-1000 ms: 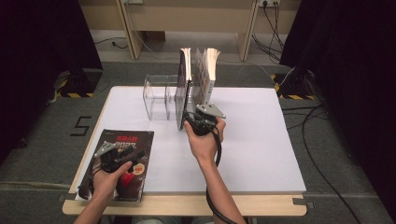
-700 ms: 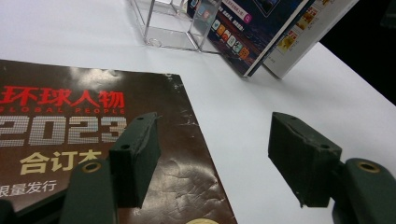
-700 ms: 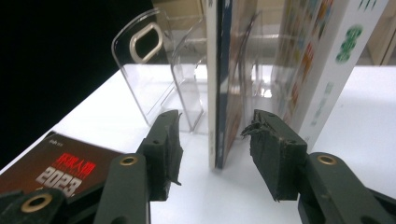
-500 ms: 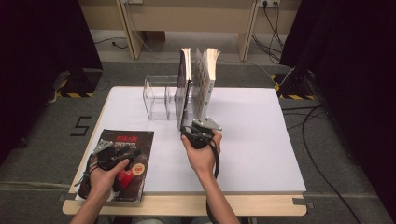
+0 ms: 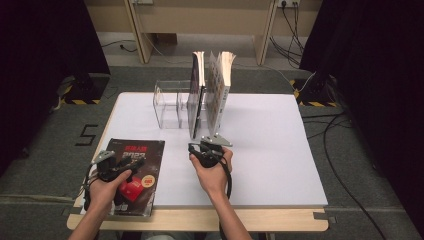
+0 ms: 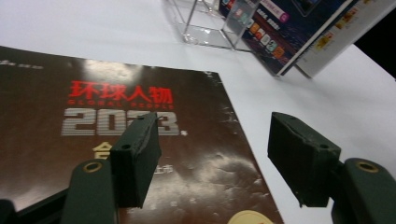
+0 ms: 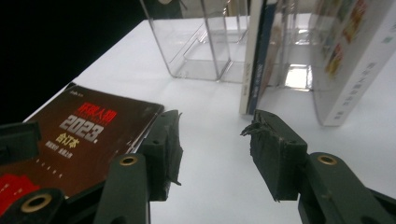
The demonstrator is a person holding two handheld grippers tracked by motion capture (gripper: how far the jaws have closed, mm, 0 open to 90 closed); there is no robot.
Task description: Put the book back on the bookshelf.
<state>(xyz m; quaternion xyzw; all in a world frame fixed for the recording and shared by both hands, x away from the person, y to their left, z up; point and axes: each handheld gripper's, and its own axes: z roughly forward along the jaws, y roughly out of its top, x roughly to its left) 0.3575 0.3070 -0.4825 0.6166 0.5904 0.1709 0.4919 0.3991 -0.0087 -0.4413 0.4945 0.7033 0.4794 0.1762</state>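
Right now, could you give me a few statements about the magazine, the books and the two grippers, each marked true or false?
1. The dark magazine lies flat on the table. True.
2. The left gripper is shut on the magazine. False: its jaws stand open above the cover.
3. Two books stand upright by the clear rack. True.
4. The right gripper holds a book. False: its jaws are open with nothing between them, short of the books.
5. The rack's near slots are full. False: they look empty.
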